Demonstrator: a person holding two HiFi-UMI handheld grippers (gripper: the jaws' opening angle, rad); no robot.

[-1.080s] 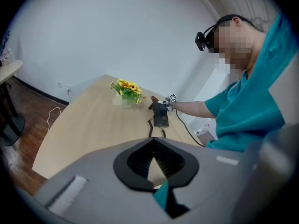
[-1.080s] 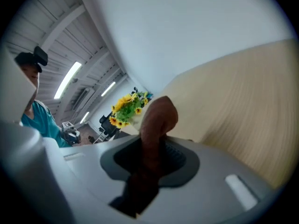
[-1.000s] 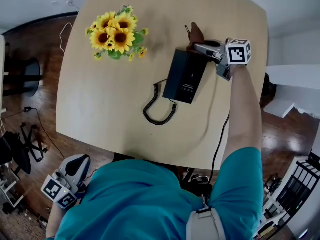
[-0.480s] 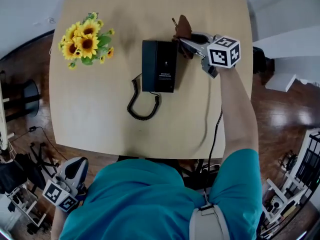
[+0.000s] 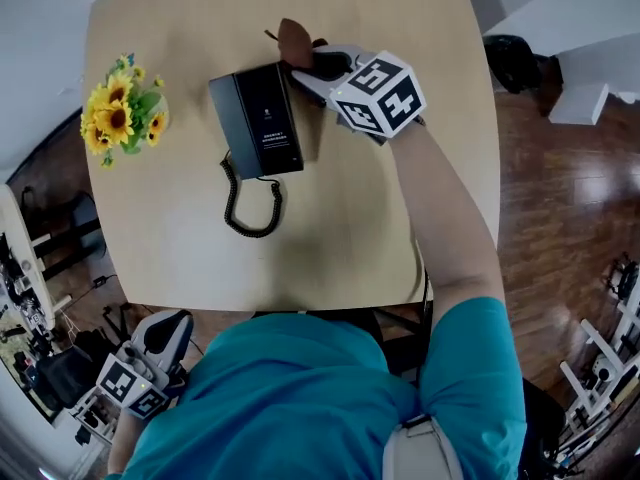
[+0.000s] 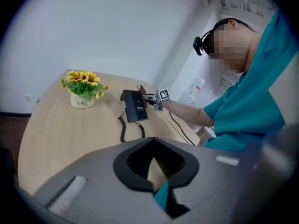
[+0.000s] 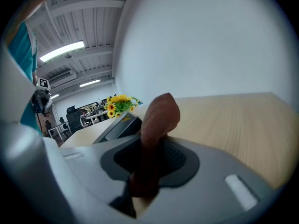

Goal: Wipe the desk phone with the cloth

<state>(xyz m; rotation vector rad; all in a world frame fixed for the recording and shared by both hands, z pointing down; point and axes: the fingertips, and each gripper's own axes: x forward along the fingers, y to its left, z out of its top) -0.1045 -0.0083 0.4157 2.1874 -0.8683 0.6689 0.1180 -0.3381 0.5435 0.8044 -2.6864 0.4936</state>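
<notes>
The black desk phone (image 5: 255, 118) lies on the light wooden table (image 5: 340, 238), its coiled cord (image 5: 245, 203) looping toward me. My right gripper (image 5: 312, 65) is shut on a brown cloth (image 5: 294, 40) at the phone's far right corner, touching or just above it. In the right gripper view the cloth (image 7: 159, 118) sticks up from between the jaws of the gripper (image 7: 152, 157), with the phone (image 7: 119, 125) just left of it. My left gripper (image 5: 140, 373) hangs below the table's near edge, beside my body. Its jaws (image 6: 152, 164) look shut, with nothing in them.
A pot of yellow sunflowers (image 5: 120, 113) stands at the table's left, left of the phone. A thin black cable (image 5: 415, 258) runs over the table's near right edge. Wooden floor and office clutter surround the table.
The head view has swung, so the table and phone sit further left in the picture. The right gripper has stayed at the phone's far end with the cloth. The left gripper stays low.
</notes>
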